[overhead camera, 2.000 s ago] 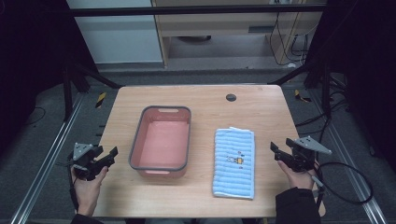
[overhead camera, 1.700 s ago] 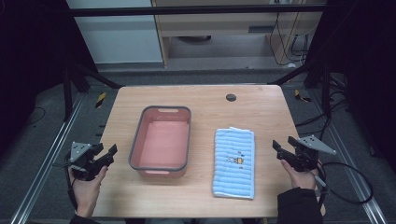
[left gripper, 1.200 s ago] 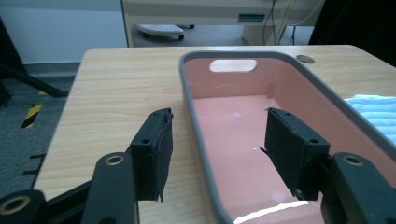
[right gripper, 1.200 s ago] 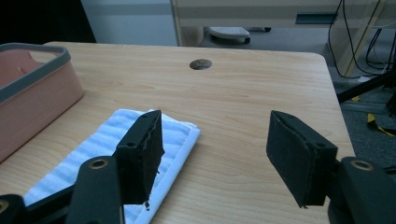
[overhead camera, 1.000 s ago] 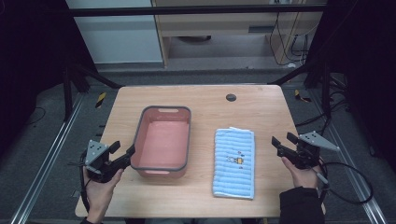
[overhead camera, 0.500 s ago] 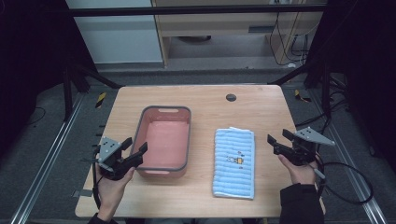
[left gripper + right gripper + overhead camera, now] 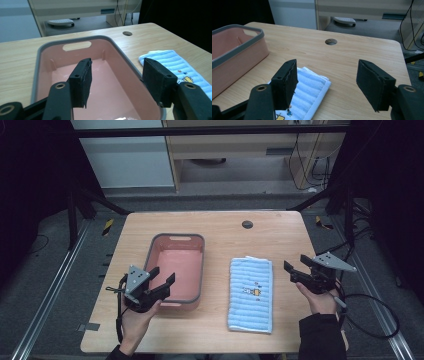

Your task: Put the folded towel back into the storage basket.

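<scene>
1. Pale wooden tabletop (image 7: 220,227) amid a dark room; bare wood open around everything.
2. Pink bin (image 7: 176,268) left of centre, empty; nothing yet packed.
3. Folded blue towel (image 7: 251,294) right of the bin, lying flat, untouched; near the tabletop's front edge.
4. Left tool (image 7: 161,281) jaws apart over the bin's near rim.
5. Right tool (image 7: 295,272) jaws apart, just beside the towel's right edge; probably grasping comes next.
</scene>
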{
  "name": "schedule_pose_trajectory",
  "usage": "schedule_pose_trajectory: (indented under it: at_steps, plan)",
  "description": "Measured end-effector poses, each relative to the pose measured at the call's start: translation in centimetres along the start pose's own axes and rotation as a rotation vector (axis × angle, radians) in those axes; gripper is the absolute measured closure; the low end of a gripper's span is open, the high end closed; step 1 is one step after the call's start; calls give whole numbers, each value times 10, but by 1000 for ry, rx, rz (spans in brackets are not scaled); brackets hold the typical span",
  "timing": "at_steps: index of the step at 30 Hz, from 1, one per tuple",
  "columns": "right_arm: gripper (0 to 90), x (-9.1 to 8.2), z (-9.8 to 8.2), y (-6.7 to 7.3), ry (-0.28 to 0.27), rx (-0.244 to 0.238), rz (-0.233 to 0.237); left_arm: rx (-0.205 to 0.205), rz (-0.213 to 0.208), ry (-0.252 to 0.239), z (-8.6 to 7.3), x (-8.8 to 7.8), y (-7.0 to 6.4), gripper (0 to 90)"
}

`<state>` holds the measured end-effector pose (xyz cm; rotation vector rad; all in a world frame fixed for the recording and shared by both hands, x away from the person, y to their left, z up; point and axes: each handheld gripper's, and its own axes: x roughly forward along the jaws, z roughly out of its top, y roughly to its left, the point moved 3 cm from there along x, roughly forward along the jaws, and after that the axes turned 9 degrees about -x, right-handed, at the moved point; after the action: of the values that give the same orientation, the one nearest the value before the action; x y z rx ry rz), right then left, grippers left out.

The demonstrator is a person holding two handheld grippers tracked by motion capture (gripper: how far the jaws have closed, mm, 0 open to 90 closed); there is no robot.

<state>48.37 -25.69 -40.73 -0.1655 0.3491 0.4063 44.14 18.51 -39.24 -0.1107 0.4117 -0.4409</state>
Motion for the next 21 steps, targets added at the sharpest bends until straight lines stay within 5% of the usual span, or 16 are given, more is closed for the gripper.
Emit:
schedule_pose_trajectory:
  at_steps: [21]
  plan:
    - [376, 15, 6, 4, 19, -21, 5, 49, -75, 32, -10, 19, -41, 481]
